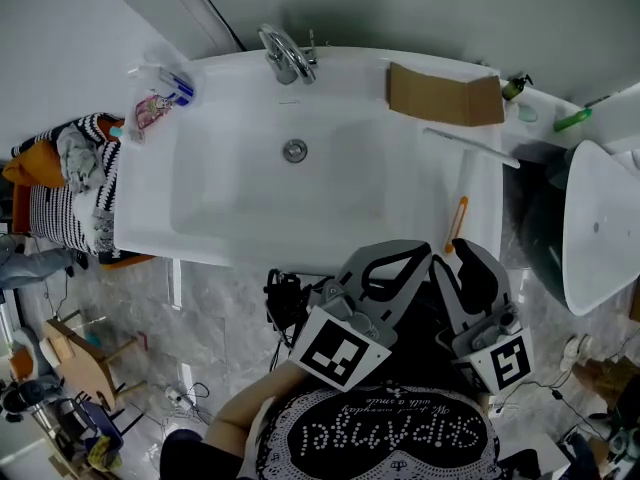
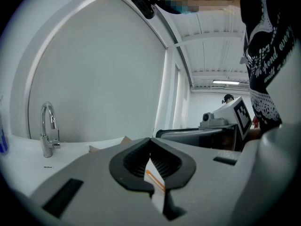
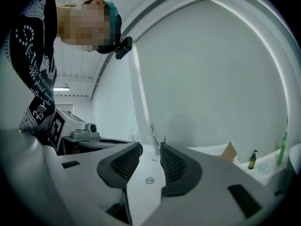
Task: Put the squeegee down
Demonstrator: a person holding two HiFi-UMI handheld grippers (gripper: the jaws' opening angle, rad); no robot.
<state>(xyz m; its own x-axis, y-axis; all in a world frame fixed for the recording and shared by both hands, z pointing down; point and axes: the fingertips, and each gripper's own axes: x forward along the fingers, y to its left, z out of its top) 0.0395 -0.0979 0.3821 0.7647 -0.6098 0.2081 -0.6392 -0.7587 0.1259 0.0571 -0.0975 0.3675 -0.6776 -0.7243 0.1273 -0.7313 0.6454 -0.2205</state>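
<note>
While both grippers are held low over the near right corner of the white bathtub [image 1: 150,200], the squeegee [image 1: 469,146] is seen lying flat on the tub's right rim. Its long pale blade is set across the rim just in front of a folded piece of cardboard [image 1: 445,95], and its handle is pointed back toward the person, ending in an orange tip. That orange tip is found just beyond the jaw ends of the two grippers, apart from both; the squeegee is gripped by neither.

The left gripper [image 2: 150,143] is clenched on nothing: its black ribbed pads are pressed together at the tips, and only a sliver of the orange handle end is glimpsed through the hollow behind them. The right gripper [image 3: 146,152] is released, its jaws held apart with an empty gap through which the tub floor and the drain [image 3: 149,180] are seen.

A chrome faucet [image 1: 287,56] is mounted at the middle of the tub's far rim. A small green bottle [image 1: 514,87] is stood on the ledge beyond the cardboard, and striped cloth [image 1: 72,183] is piled beside the tub's left end.
</note>
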